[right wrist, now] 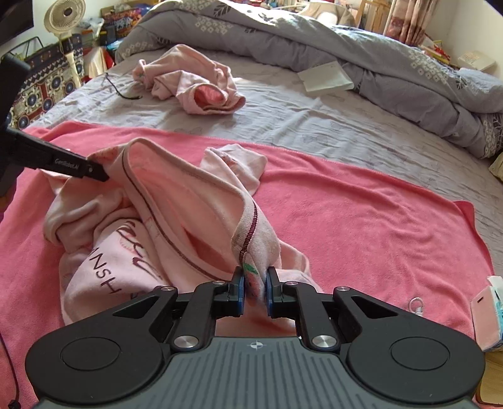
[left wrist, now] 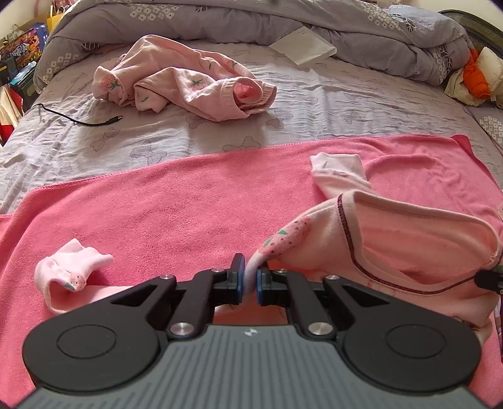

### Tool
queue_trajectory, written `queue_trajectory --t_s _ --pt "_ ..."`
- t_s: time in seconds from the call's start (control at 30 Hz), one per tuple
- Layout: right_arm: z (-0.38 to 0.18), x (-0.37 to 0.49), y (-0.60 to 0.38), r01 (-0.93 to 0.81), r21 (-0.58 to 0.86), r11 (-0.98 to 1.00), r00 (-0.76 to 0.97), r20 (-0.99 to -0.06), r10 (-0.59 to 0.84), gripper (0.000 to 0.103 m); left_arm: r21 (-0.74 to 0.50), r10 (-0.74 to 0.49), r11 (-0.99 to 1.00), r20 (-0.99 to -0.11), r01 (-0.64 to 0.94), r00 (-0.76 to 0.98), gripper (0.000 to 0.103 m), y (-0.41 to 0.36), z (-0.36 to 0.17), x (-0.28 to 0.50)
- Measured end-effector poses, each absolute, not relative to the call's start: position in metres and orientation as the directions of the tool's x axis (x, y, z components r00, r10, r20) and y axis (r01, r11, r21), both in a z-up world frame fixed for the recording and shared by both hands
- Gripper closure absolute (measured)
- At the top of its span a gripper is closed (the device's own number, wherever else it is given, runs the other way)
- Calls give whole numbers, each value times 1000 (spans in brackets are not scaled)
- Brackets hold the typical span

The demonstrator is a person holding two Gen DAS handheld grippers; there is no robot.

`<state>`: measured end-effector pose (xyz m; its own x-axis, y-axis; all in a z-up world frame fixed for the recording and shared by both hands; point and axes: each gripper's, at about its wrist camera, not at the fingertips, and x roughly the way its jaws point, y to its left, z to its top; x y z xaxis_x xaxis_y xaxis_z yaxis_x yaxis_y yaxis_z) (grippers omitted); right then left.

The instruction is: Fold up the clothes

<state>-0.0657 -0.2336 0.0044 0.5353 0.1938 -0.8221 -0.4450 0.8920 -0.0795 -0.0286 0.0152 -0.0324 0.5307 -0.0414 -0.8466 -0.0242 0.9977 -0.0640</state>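
Holding the pale pink cotton top with strawberry prints and a dark stitched neckline by its two shoulders, I have it lifted a little above the coral pink terry towel spread on the bed. My left tool is clamped on a fold of the fabric beside a strawberry print, and my right tool pinches the other shoulder, its blue pads pressed against the cloth. Between the two grips the neckline gapes open, so the inside of the top shows. The printed front sags in a heap on the towel, with lettering partly visible in the right wrist view. One sleeve lies bunched to the far side; the other sleeve cuff rests on the towel to the left of my left tool.

I judge the folding barely begun: nothing is smoothed flat and no fold is made. The top needs spreading out, sleeves turned in, then the body doubled over.

Further up the grey butterfly-print bedsheet waits a second crumpled pink strawberry garment, untouched. Near it lie a black cable and a white paper booklet against the rumpled grey duvet.
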Motion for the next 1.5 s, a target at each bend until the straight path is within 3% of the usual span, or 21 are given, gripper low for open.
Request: queue_trajectory --t_s 1.5 --pt "32 -118 -240 -449 -142 882 645 -735 210 89 2 106 984 -810 -178 577 97 17 3 -85"
